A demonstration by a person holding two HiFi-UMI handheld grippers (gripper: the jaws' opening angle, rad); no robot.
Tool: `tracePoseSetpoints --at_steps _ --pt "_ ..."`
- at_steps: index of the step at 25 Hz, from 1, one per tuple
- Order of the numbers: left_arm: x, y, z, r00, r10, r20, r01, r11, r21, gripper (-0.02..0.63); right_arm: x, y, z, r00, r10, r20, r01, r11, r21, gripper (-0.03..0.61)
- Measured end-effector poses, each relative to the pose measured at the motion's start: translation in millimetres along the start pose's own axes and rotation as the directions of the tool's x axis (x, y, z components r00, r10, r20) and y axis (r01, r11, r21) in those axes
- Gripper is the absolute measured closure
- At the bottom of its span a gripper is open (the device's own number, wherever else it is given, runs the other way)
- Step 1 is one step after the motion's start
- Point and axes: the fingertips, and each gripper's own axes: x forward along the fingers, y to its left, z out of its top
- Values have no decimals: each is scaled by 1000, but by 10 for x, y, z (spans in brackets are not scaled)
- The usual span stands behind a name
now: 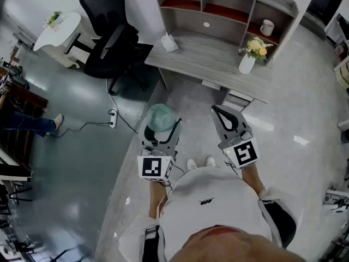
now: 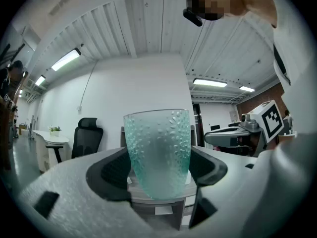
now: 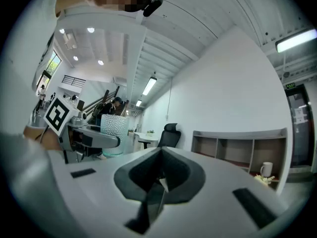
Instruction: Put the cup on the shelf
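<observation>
The left tool [image 1: 161,132] pinches the cup [image 1: 160,117] near its bottom, one jaw on each side. Its jaws stand wide because the cup is wide. The cup [image 2: 158,152] is blue-green glass with little bumps all over. It stands straight up, with its long side going up and down and its open mouth on top. In the head view the mouth faces up at the camera. The cup is held in the air in front of the person, well apart from the counter [image 1: 207,64] and the shelf [image 1: 234,31].

The right tool [image 1: 217,112] has its jaws pressed together, with nothing between them.

The shelf sits at the back of the counter. Its right box holds a white mug [image 1: 266,27]. A white vase [image 1: 247,64] stands on the counter just below that box, with flowers [image 1: 256,47] in it. A black chair [image 1: 109,31] stands beside the left end of the counter.
</observation>
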Motion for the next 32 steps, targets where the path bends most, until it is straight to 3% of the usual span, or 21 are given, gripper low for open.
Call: tracePoseSetpoints --at_steps 18,32 --pt "-51 304 -130 1000 -30 -7 30 1000 4 241 211 222 -76 997 -71 -26 71 997 2 551" --pt "248 605 -262 999 -53 -13 53 999 8 241 578 171 -170 994 -104 -31 105 994 9 551"
